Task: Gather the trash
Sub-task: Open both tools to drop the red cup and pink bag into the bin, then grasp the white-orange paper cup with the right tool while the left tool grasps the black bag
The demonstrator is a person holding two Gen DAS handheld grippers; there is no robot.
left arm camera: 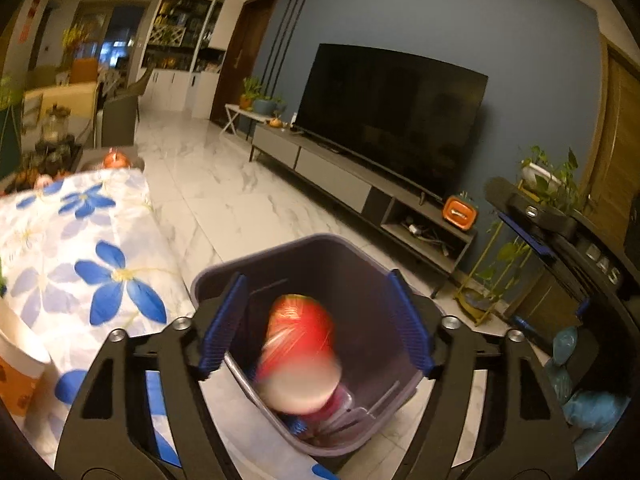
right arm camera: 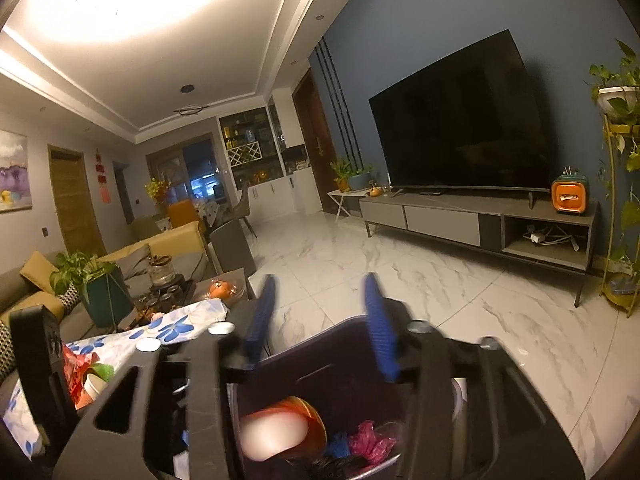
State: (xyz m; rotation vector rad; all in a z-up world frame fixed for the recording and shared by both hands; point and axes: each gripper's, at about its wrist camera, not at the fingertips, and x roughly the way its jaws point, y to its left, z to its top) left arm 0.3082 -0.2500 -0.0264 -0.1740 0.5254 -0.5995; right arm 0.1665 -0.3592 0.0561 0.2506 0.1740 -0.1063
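Note:
A dark purple trash bin (left arm camera: 280, 249) stands on the floor beside the table. My left gripper (left arm camera: 316, 280) hangs open right above it. Below its pads a red cup (left arm camera: 300, 344), motion-blurred, lies free in the bin mouth, touching neither pad. My right gripper (right arm camera: 320, 280) is also open and holds nothing, just over the bin's (right arm camera: 320, 360) near rim. In the right wrist view the red cup (right arm camera: 280, 428) lies in the bin next to a pink wrapper (right arm camera: 370, 442). A red wrapper (right arm camera: 76, 364) and a paper cup (right arm camera: 94, 386) sit on the table.
A table with a blue-flowered cloth (left arm camera: 80, 260) lies left of the bin, with an orange paper cup (left arm camera: 16, 376) at its near edge. Blue bags (left arm camera: 592, 404) lie on the right. A TV cabinet (right arm camera: 480, 220) and a plant stand (right arm camera: 616, 208) line the far wall across white marble floor.

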